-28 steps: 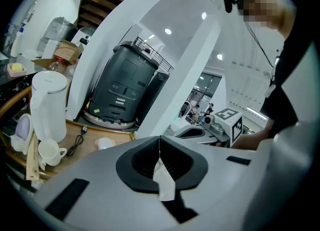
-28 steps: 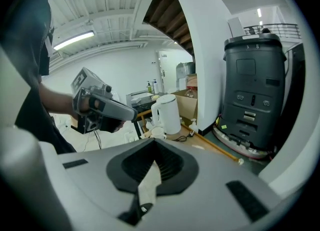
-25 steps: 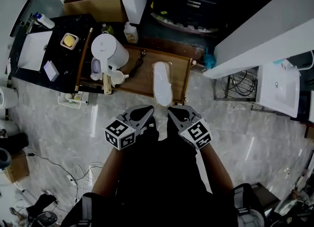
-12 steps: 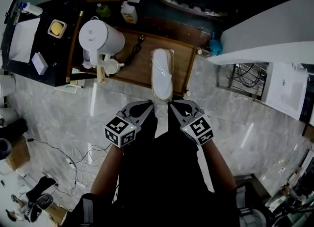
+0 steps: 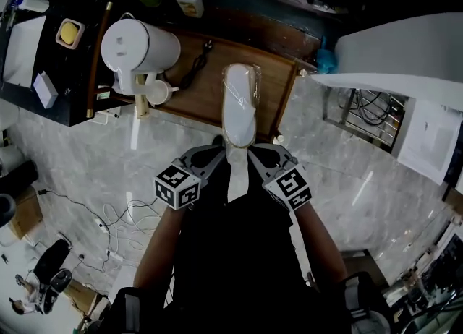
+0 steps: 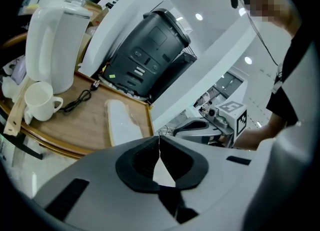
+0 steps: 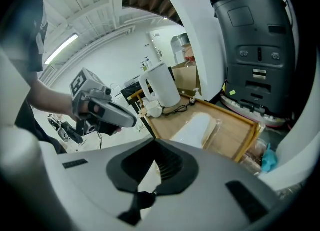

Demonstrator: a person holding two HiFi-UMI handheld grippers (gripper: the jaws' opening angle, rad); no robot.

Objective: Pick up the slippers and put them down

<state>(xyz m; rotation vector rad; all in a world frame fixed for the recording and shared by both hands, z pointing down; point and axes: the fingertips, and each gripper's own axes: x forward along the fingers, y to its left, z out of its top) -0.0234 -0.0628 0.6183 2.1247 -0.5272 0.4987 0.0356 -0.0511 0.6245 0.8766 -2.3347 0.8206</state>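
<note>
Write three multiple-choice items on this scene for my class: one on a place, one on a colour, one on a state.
1. Where does the loose slipper lie?
A. on the wooden tray
B. on a chair
C. in a drawer

2. What colour is the kettle?
A. black
B. white
C. red

3. How do the left tongs stand?
A. wide open and empty
B. shut on the held slipper
C. out of every view

Answers:
1 A: the head view shows it lying flat inside the tray's rim.
2 B: its body and lid are plain white.
3 B: the left gripper view shows the jaws closed together, with white slipper material between them.
</note>
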